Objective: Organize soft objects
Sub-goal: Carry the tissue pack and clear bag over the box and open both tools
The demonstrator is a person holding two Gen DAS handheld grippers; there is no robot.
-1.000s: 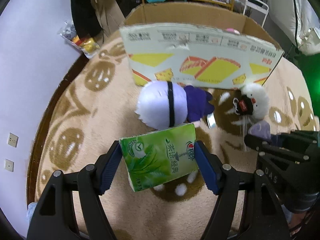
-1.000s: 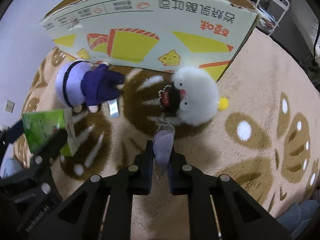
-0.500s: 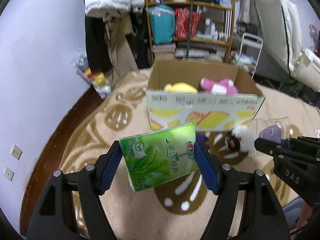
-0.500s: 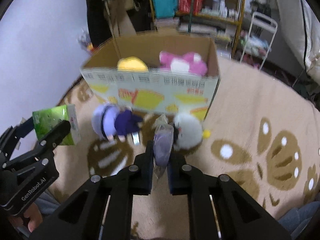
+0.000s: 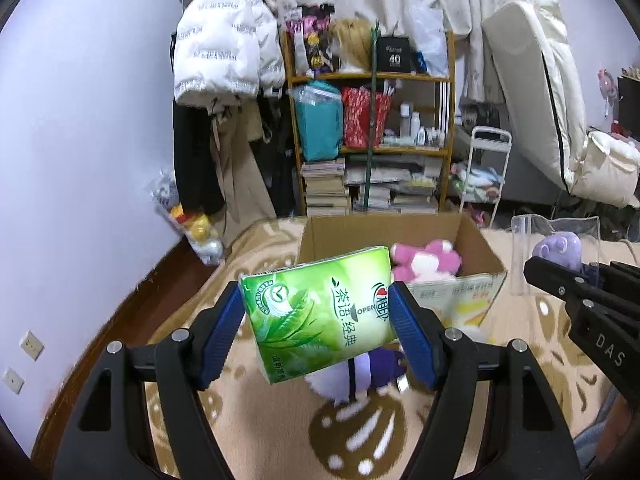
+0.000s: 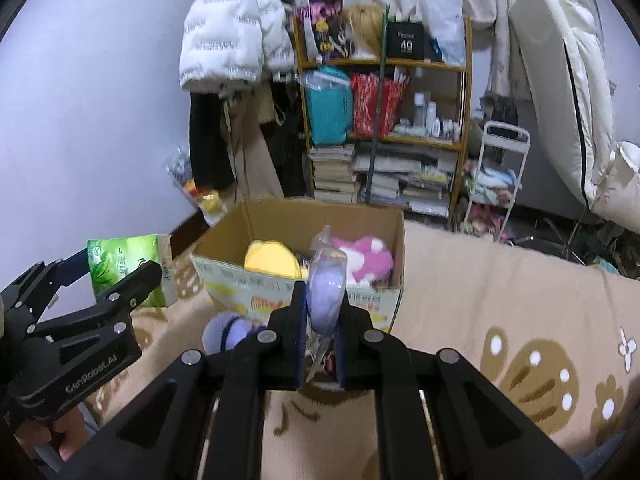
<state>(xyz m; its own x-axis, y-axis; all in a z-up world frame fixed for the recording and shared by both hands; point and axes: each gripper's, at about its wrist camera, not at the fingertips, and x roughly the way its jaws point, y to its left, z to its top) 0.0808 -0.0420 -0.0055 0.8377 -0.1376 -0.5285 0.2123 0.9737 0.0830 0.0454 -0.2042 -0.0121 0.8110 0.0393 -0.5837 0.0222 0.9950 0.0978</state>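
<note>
While both grippers hang in the air above the rug (image 5: pixel 260 432), each is already loaded: the left gripper (image 5: pixel 318 332) has its blue fingers (image 5: pixel 222 332) clamped on the short ends of a green tissue pack (image 5: pixel 320 312), which sits tilted between them, and the right gripper (image 6: pixel 320 320) has its fingers pressed together on a small lavender plush in a clear wrapper (image 6: pixel 326 288). Judging by this, the step in hand is the carry toward the cardboard box (image 6: pixel 224 240), which stands open on the rug ahead of both grippers, nearer its far edge, with a yellow plush (image 6: pixel 272 258) and a pink plush (image 6: pixel 364 256) already lying inside. The next move seems to call for bringing each load over the near wall of the box, clear of the rim, and only then parting the fingers, one gripper at a time so they do not crowd each other. A purple-and-white doll (image 5: pixel 352 372) lies on the rug just before the box, half hidden behind the tissue pack in the left view and behind the right gripper in the other, so its pose is hard to read; the floor of the box and whatever lies under the plushes cannot be seen
</note>
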